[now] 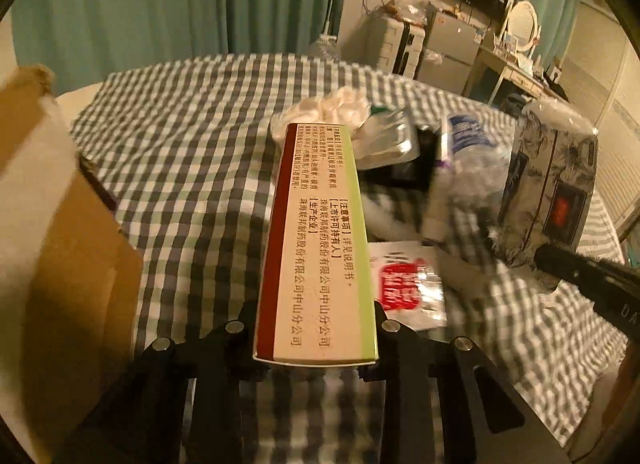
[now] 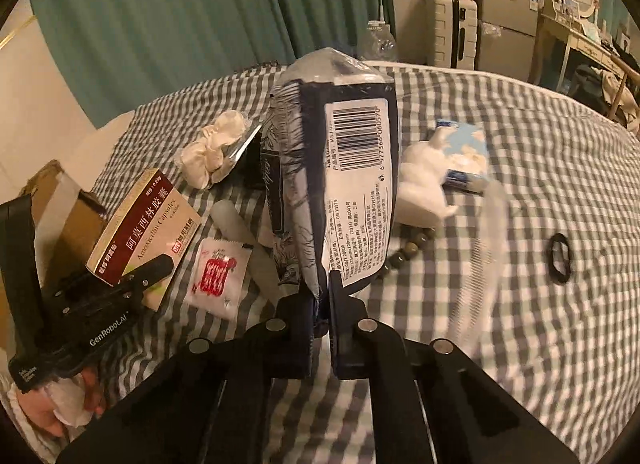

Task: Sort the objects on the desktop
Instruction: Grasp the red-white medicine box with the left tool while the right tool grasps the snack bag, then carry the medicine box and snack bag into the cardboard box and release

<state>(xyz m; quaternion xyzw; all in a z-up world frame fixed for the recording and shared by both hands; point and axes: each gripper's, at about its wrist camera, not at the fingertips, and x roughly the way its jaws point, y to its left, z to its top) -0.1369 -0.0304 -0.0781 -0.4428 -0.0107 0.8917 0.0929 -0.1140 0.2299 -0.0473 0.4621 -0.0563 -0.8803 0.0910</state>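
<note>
A long amoxicillin box (image 1: 316,224), white with a dark red band and a green edge, is clamped between the fingers of my left gripper (image 1: 316,330), a little above the checked cloth. The right wrist view shows the same box (image 2: 144,224) at the left in that gripper (image 2: 140,276). My right gripper (image 2: 320,304) is shut on the lower edge of a dark blue tissue pack (image 2: 352,168) with a barcode label, which it holds upright. In the left wrist view the pack (image 1: 552,184) stands at the right.
On the checked cloth (image 2: 520,144) lie a crumpled white tissue (image 2: 212,152), a red-printed sachet (image 2: 218,274), a bead bracelet (image 2: 404,254), a black hair tie (image 2: 559,258) and a small blue-white tissue pack (image 2: 464,160). A cardboard box (image 1: 60,244) stands at the left.
</note>
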